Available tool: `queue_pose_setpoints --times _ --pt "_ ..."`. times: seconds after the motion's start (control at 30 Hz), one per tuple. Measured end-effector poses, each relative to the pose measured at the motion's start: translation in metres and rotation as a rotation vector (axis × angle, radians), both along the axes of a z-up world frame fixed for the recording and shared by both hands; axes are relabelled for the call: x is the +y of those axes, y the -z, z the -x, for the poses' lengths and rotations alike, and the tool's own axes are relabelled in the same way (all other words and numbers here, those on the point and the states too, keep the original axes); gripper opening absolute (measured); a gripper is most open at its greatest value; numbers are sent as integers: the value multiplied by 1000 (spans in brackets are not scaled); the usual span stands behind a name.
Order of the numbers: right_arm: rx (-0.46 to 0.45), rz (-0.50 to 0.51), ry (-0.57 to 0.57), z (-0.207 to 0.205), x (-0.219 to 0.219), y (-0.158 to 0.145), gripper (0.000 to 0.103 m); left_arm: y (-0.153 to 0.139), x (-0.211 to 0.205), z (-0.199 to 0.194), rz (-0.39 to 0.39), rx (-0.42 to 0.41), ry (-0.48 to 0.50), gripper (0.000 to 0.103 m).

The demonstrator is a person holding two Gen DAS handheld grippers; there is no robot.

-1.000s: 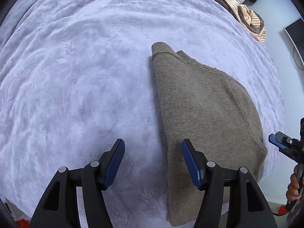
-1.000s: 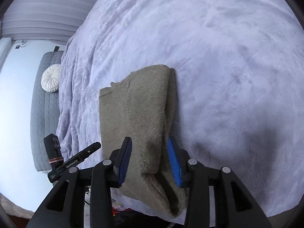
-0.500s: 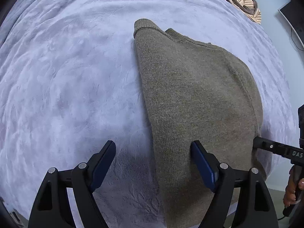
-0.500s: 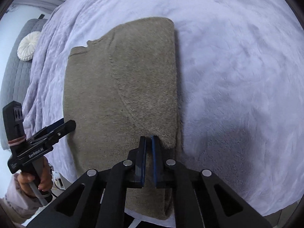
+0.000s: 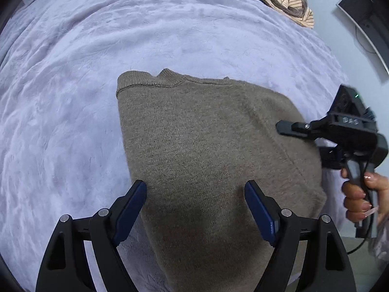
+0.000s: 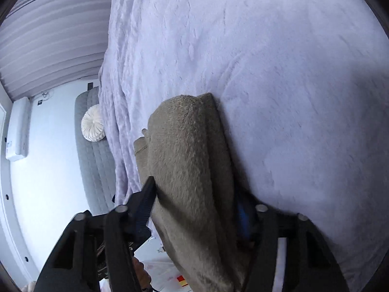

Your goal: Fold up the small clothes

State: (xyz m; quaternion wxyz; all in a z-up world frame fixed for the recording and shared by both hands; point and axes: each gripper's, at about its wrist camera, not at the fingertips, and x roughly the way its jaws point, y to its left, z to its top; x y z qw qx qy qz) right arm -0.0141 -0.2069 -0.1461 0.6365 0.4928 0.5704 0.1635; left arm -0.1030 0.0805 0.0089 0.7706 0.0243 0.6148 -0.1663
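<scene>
Left wrist view: my left gripper [image 5: 195, 203] stands wide, both blue pads clear of the cloth and nothing clamped between them. It hangs over the near part of the brown sweater [image 5: 206, 150], which lies folded on the lavender blanket [image 5: 73, 97], ribbed collar at the far edge. The left pad sits at the sweater's left border and the right pad over its body. At the right edge of this view I see my right gripper [image 5: 283, 127], its black finger reaching in at the sweater's right side, held by my right hand [image 5: 359, 194]. A striped garment [image 5: 284, 2] lies bunched at the far side of the blanket, well apart from the sweater.

Right wrist view: my right gripper [image 6: 194, 204] has just been opening from a closed pinch, and the sweater's [image 6: 189, 165] thick folded edge now sits between its jaws. The left finger lies against the cloth; the right pad is largely hidden behind the fold, so I cannot tell whether the pads press on it. The sweater lies along the blanket's [image 6: 267, 73] near-left edge. Beyond that edge stand a grey quilted seat [image 6: 97, 170] and a round white cushion [image 6: 93, 126].
</scene>
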Motion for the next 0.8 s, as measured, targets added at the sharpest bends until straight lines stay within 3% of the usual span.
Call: queue_pose_setpoints --times 0.07,0.17,0.23,0.3,0.33,0.37,0.43,0.5,0.53,0.63,0.8 --pt "-168 146 -84 -3 15 -39 29 5 2 2 -19 0 -7 82" --pt "-375 379 -238 4 43 -92 27 12 5 3 -22 15 -28 82" --pt "-395 580 -325 -1 58 -94 27 16 5 2 -28 20 -39 82" --pt "-303 700 -375 -15 58 -66 29 21 0 0 -37 28 -37 88" --pt "-244 689 -353 -20 51 -51 36 25 -1 -1 -34 41 -39 88" --pt "-200 614 -287 -21 35 -41 39 26 0 -1 -31 52 -49 88" --pt "-158 521 -187 -18 14 -43 40 23 4 1 -21 54 -64 88" --pt "-145 557 -155 -6 7 -54 40 17 11 1 -39 40 -75 88" --pt "-145 574 -151 1 5 -61 38 15 15 2 -48 38 -81 88" --pt "-161 545 -157 23 6 -84 15 8 28 3 -52 44 -104 88" --pt "-254 479 -250 55 40 -118 14 4 31 11 -54 56 -97 88"
